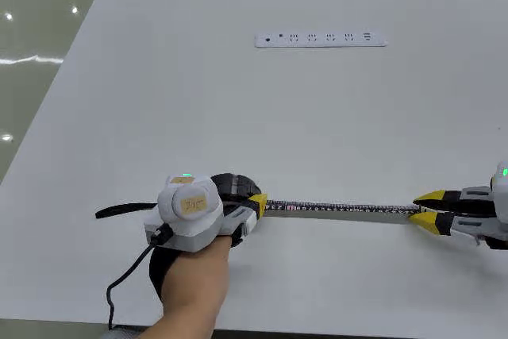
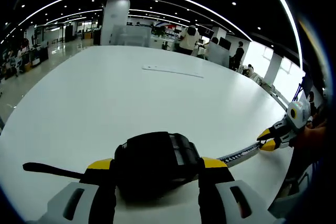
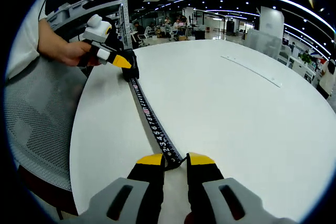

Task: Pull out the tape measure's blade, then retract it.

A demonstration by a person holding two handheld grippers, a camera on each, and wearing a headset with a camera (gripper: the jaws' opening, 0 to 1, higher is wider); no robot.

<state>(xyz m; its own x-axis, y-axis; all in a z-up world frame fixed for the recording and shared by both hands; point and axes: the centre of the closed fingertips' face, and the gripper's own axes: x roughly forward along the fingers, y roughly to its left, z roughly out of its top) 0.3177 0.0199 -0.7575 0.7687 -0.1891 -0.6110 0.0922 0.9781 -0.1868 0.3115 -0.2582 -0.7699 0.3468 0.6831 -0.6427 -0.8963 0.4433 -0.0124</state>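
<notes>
The black tape measure case (image 1: 235,188) rests on the white table, and my left gripper (image 1: 258,206) is shut on it; in the left gripper view the case (image 2: 156,162) sits between the yellow-tipped fingers (image 2: 100,165). Its dark blade (image 1: 341,208) runs out to the right, flat along the table. My right gripper (image 1: 419,210) is shut on the blade's end. The right gripper view shows the blade (image 3: 152,123) stretching from my right gripper (image 3: 175,159) away to the case (image 3: 131,70) in the left gripper. A black wrist strap (image 1: 121,210) trails left of the case.
A white power strip (image 1: 320,39) lies flat at the far side of the white table (image 1: 238,109). The table's near edge (image 1: 333,333) runs just below the grippers. A mesh chair back (image 3: 37,124) stands beside the table in the right gripper view.
</notes>
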